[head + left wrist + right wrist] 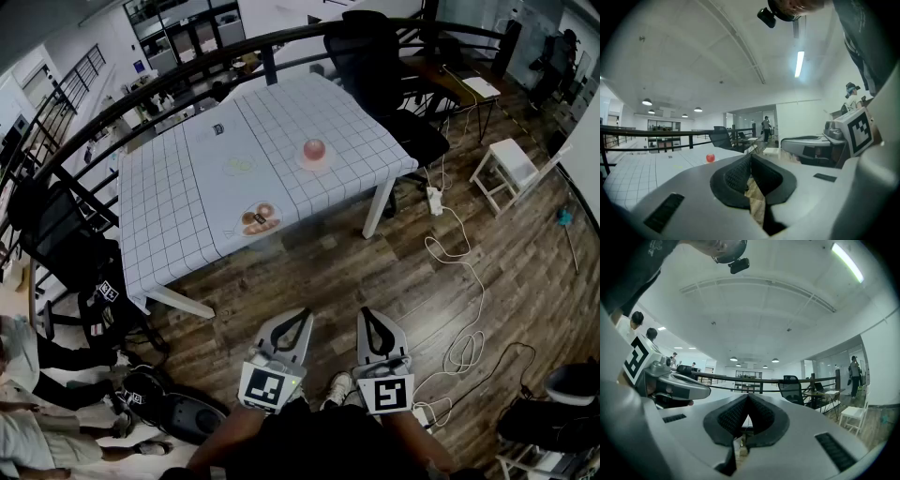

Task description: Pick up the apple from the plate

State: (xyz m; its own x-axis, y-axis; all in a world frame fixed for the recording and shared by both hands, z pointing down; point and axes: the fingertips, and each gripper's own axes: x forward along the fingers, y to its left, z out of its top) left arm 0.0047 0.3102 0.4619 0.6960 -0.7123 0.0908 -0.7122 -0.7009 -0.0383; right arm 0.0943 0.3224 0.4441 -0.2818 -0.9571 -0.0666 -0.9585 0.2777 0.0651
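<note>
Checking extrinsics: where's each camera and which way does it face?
Head view: on the head, steeply down at floor and table; left gripper, right gripper and forearms show.
Left gripper view: on it, level, toward the apple; own shut jaws, right gripper beside.
Right gripper view: level, toward the railing; own shut jaws, left gripper beside.
Shared: apple in head and left gripper views.

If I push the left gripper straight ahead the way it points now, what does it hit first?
Nothing near: the left gripper points level, seemingly above the table, so it would likely pass over its right end, with the apple left of its line. Depth is unclear.
</note>
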